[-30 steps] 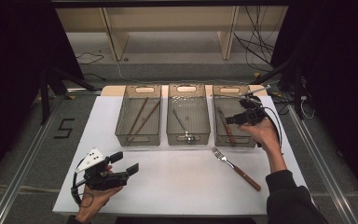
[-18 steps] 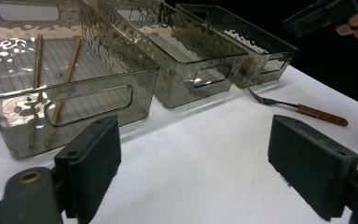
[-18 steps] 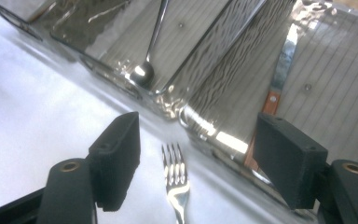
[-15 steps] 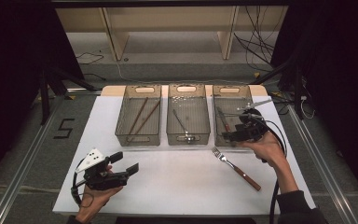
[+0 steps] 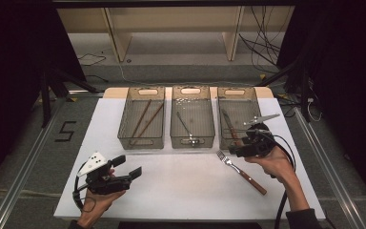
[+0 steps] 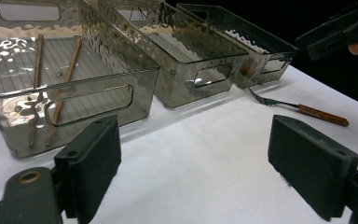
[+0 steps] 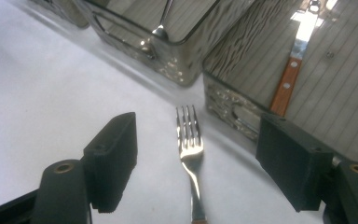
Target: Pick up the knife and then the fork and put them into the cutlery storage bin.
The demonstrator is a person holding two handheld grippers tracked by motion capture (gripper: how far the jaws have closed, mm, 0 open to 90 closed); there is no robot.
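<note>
A fork with a wooden handle lies on the white table, in front of the right bin. My right gripper hovers over its tines. In the right gripper view the fork lies on the table below the gap of the right gripper, whose jaws have just been opening and touch nothing. A wood-handled knife lies in that bin. My left gripper rests open at the near left, and in its own view my left gripper has nothing between its jaws.
Three clear bins stand side by side at the back. The left bin holds two brown chopsticks. The middle bin holds a metal utensil. Dark floor lies past the table's edges, with cables at the right.
My right hand has drawn back from over the right bin toward the near side and sunk a little, and now hangs above the fork's tines. My left hand has stayed put.
</note>
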